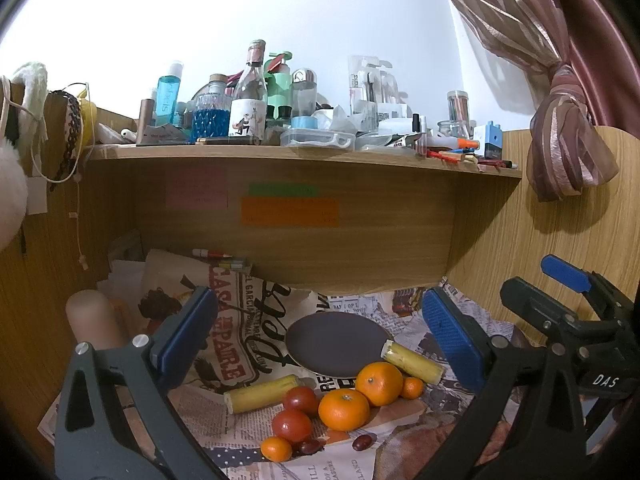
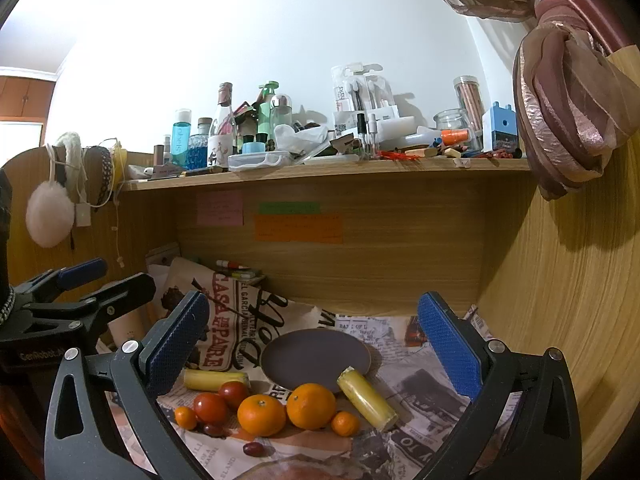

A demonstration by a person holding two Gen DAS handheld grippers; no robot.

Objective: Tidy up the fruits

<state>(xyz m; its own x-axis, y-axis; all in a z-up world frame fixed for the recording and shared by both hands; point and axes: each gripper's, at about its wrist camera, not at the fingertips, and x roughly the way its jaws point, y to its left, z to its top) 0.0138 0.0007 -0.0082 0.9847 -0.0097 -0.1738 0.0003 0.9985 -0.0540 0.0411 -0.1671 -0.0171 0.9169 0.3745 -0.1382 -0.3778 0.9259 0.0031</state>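
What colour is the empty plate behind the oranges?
Dark greyish brown, with a thin lighter rim: the plate. It shows best in the right wrist view.

Dark grey plate (image 2: pixel 316 354), orange oranges (image 2: pixel 312 406), red tomatoes (image 2: pixel 211 408), pale yellow banana pieces (image 2: pixel 366 398), printed newspaper (image 2: pixel 424 364)

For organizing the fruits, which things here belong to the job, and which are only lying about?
For the job:
- two big oranges
- two small oranges
- two tomatoes
- two grapes
- two yellow banana pieces
- dark plate

Lying about:
- shelf bottles
- sticky notes
- curtain
- newspaper
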